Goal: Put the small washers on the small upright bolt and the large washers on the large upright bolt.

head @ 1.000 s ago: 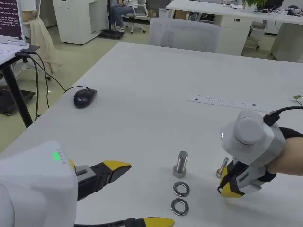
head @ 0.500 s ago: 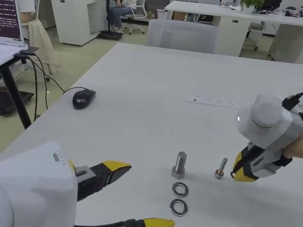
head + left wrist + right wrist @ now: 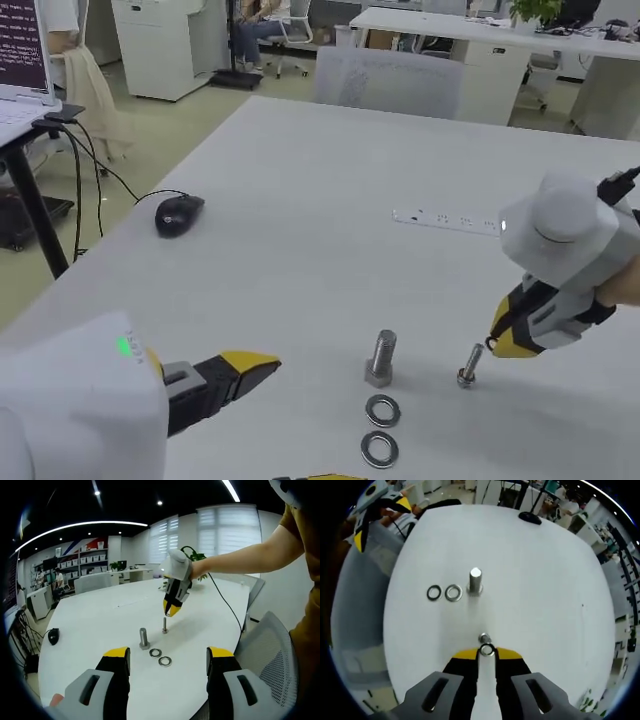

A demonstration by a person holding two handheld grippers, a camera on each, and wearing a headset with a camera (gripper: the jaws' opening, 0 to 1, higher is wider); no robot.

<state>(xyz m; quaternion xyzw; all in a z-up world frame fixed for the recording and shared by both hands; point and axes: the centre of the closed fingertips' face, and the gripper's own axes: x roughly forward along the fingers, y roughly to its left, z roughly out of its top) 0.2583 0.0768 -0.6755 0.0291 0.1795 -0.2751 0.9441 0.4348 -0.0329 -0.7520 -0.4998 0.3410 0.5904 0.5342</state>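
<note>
The large upright bolt [image 3: 383, 358] stands mid-table, with two large washers [image 3: 381, 429] flat in front of it. To its right stands the small upright bolt [image 3: 470, 365]. My right gripper [image 3: 506, 343] hangs just right of and above the small bolt's top. In the right gripper view its jaws are shut on a small washer [image 3: 483, 650], right beside the small bolt [image 3: 484, 638]. My left gripper [image 3: 285, 425] hovers at the near left, open and holding nothing. The left gripper view shows both bolts [image 3: 144, 638] and the large washers [image 3: 160, 656] ahead of it.
A black mouse [image 3: 179, 213] lies at the table's left edge and a white power strip [image 3: 445, 221] farther back. A laptop stand with cables stands left of the table. A mesh chair is behind the far edge.
My right gripper has risen from the tabletop right of the small bolt and now hangs above it. The left gripper has stayed in place.
</note>
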